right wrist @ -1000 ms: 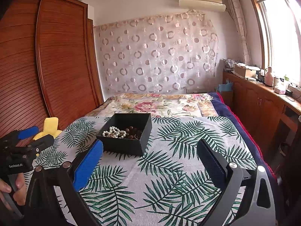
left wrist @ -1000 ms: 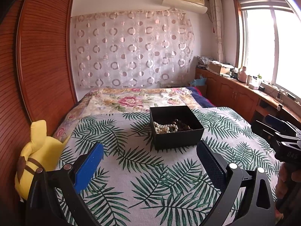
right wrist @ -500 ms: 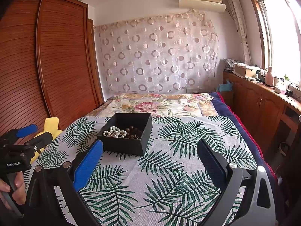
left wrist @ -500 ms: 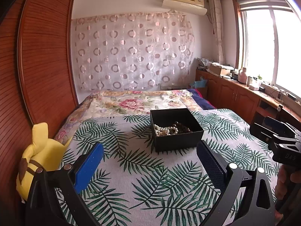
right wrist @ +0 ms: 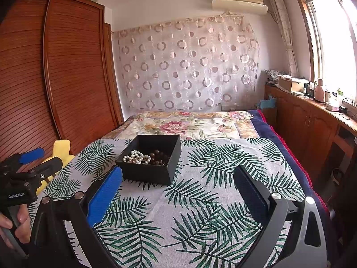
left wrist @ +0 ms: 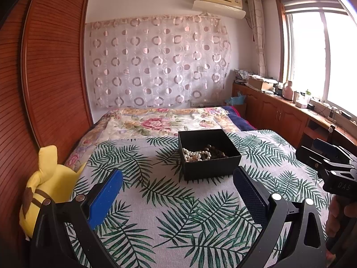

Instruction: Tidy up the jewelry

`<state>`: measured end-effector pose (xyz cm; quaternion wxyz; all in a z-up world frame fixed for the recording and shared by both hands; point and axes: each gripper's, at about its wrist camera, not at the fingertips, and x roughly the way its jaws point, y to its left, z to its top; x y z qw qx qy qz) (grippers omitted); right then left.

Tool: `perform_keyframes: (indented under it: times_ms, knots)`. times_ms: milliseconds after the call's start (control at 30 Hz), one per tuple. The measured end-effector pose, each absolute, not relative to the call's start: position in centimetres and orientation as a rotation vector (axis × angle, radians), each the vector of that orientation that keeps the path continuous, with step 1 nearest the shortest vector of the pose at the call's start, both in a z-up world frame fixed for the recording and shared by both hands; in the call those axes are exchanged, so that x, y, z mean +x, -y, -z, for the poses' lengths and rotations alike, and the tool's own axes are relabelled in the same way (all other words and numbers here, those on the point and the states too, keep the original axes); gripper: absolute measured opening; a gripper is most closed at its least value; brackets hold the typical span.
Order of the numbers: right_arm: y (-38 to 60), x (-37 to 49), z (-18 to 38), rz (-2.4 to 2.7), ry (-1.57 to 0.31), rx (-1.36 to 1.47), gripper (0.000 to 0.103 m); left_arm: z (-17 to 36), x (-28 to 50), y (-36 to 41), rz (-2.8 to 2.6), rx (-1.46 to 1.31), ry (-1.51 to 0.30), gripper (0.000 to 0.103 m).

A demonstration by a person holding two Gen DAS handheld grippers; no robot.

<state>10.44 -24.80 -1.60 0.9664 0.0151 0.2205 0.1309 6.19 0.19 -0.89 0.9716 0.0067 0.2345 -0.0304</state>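
A black open box (left wrist: 209, 167) (right wrist: 145, 175) stands on the palm-leaf bedspread. Inside lie a white pearl strand (left wrist: 195, 155) (right wrist: 136, 157) and dark brown beads (left wrist: 215, 153) (right wrist: 158, 157). My left gripper (left wrist: 178, 184) is open and empty, held back from the box's near side; it also shows at the left of the right wrist view (right wrist: 33, 163). My right gripper (right wrist: 178, 184) is open and empty, short of the box and to its right; it also shows at the right of the left wrist view (left wrist: 323, 156).
A yellow plush toy (left wrist: 48, 185) (right wrist: 60, 149) lies at the bed's left edge by the wooden wardrobe (left wrist: 44, 78). A floral quilt (left wrist: 160, 121) covers the far bed. Wooden cabinets (right wrist: 312, 129) with clutter run under the window at right.
Both grippers have drawn slightly back and tilted up, so the box sits a little lower and farther in view. Both stay open.
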Motion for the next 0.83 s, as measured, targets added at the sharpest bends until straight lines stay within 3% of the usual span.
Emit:
perform_keyframes:
  times_ms: [833]
  knots:
    - [24.76,10.46,1.7,-0.266,-0.446,0.033,0.101,0.42,5.91,-0.25,0.061,0.008,-0.474,0.096]
